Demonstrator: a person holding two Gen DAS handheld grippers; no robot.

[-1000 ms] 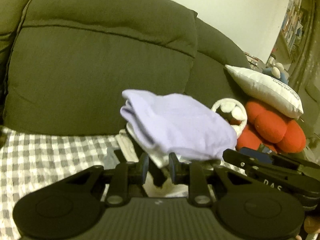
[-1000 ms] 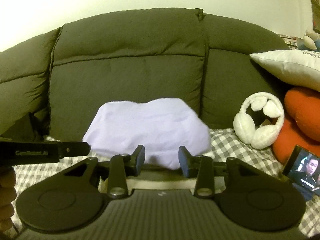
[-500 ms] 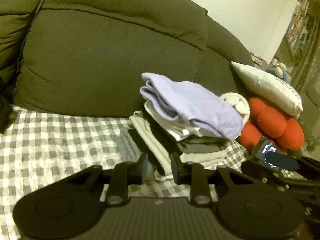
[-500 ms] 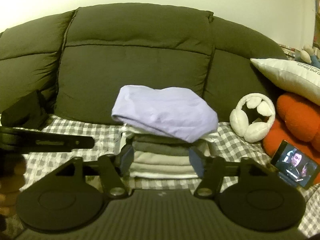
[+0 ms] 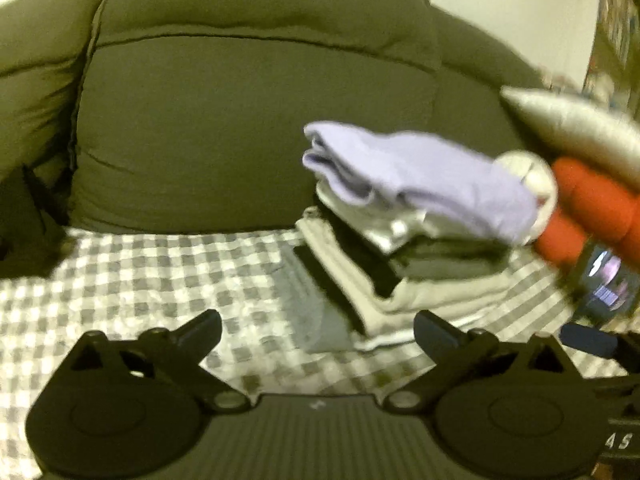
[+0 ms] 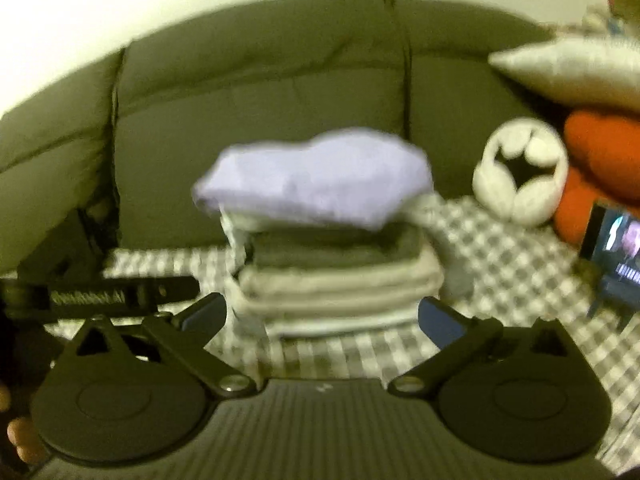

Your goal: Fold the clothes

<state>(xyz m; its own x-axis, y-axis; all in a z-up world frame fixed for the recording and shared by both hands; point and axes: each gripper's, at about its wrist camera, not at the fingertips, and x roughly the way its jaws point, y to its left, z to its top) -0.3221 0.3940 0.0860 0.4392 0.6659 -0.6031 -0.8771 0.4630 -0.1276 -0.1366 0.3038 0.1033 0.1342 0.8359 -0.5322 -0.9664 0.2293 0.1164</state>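
Here both views are smeared by motion blur. The folded lilac garment (image 6: 316,178) lies on top of a stack of folded clothes (image 6: 340,280) on the checked blanket (image 5: 140,280) over the sofa (image 5: 240,120). The left gripper (image 5: 318,334) and right gripper (image 6: 322,318) have jaws opening wide, nothing between them. A phone (image 6: 612,248) is cut off at the edge; fingertips (image 6: 20,440) barely show.

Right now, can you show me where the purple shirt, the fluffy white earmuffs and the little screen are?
purple shirt (image 6: 316,176): right wrist view, middle of its folded top, on the pile.
fluffy white earmuffs (image 6: 490,184): right wrist view, left ear pad.
little screen (image 6: 618,244): right wrist view, its lit picture.
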